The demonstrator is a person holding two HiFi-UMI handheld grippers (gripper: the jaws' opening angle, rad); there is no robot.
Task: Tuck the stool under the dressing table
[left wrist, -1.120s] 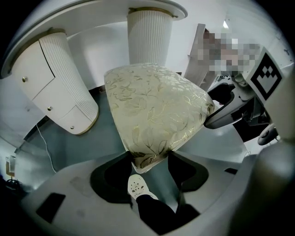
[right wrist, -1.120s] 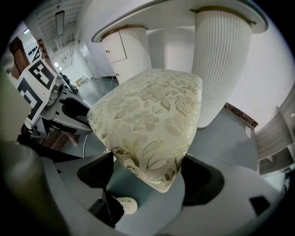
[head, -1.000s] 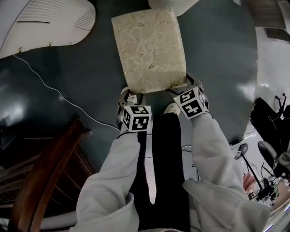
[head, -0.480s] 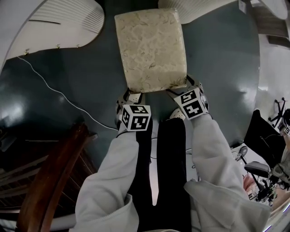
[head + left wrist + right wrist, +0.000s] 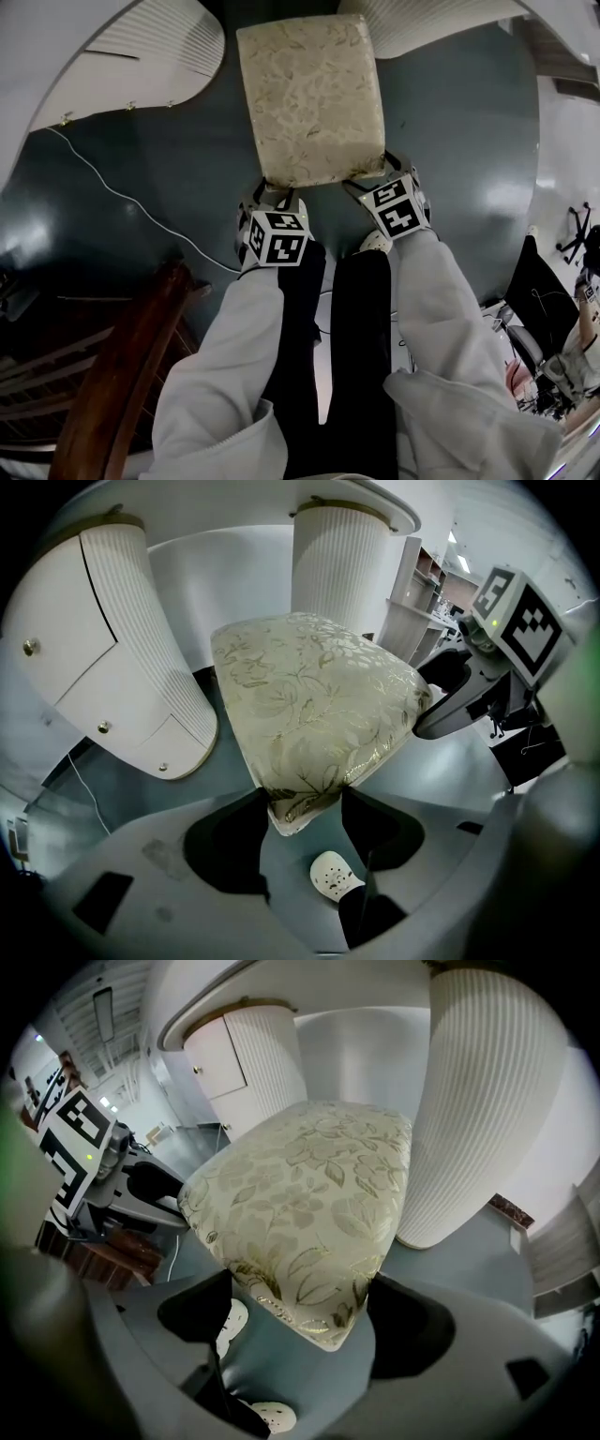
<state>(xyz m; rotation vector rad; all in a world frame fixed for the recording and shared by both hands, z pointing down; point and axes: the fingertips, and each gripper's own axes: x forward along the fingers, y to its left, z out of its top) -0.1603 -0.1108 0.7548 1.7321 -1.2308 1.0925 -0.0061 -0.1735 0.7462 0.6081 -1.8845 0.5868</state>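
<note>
Left gripper (image 5: 303, 805), right gripper (image 5: 298, 1309): jaws wide, each clamped on soft rounded corner of square cream gold-floral brocade stool (image 5: 312, 98).

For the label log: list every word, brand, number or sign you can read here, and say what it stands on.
No words, brands or numbers can be read in any view.
The cube on the left gripper and the cube on the right gripper: black-and-white square code markers, no letters.
The stool: gold leaf pattern only, no label.
The dressing table: plain white ribbed fronts, no print.
</note>
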